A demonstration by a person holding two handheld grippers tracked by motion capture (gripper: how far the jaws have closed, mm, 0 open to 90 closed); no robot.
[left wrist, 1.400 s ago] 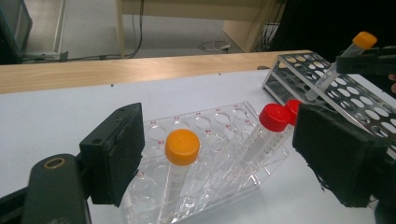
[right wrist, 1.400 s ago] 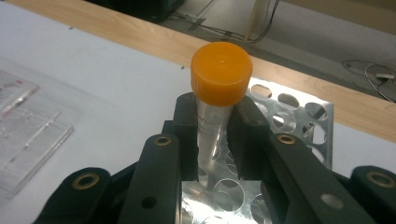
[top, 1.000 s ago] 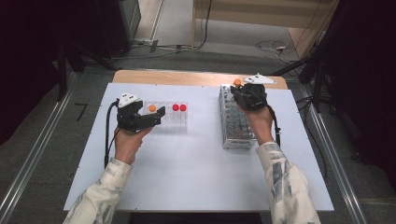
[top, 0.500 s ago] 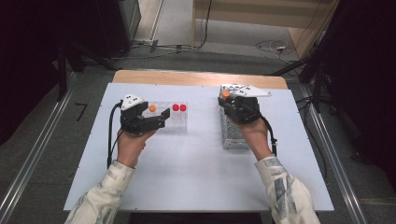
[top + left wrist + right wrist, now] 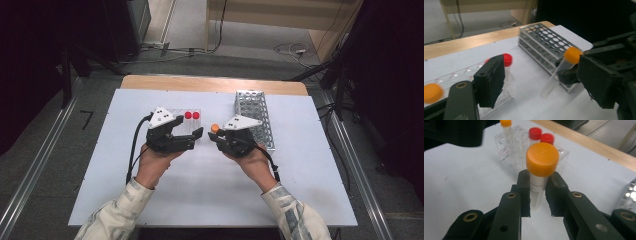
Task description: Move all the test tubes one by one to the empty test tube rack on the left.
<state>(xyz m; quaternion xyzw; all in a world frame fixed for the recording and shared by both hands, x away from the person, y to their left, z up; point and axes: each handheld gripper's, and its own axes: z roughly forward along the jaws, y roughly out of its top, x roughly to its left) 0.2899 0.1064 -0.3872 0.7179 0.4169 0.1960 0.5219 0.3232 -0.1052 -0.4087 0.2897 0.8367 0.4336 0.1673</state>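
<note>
Tube [image 5: 539, 172] with an orange cap sits clenched between the jaws of the right gripper [image 5: 220, 141], held just under the cap and carried between the metal rack [image 5: 254, 116] and the clear rack [image 5: 176, 129]. The left gripper [image 5: 196, 135] stands just beside the clear rack; its jaws have just been closing but remain apart, with nothing pressed between them, and in the left gripper view the carried tube hangs tilted in the gap ahead of them.

The work looks like a transfer of the tube toward the clear rack, where two red-capped tubes [image 5: 192, 115] and another orange-capped tube [image 5: 506, 127] already stand. The two grippers are near each other, so a hasty approach could knock one against the other and jolt the tube loose. The tilt is the other risk: if the tube meets a hole at that angle, its tip may catch on the rim and tip the light rack or shove it across the table [image 5: 210, 200].
</note>
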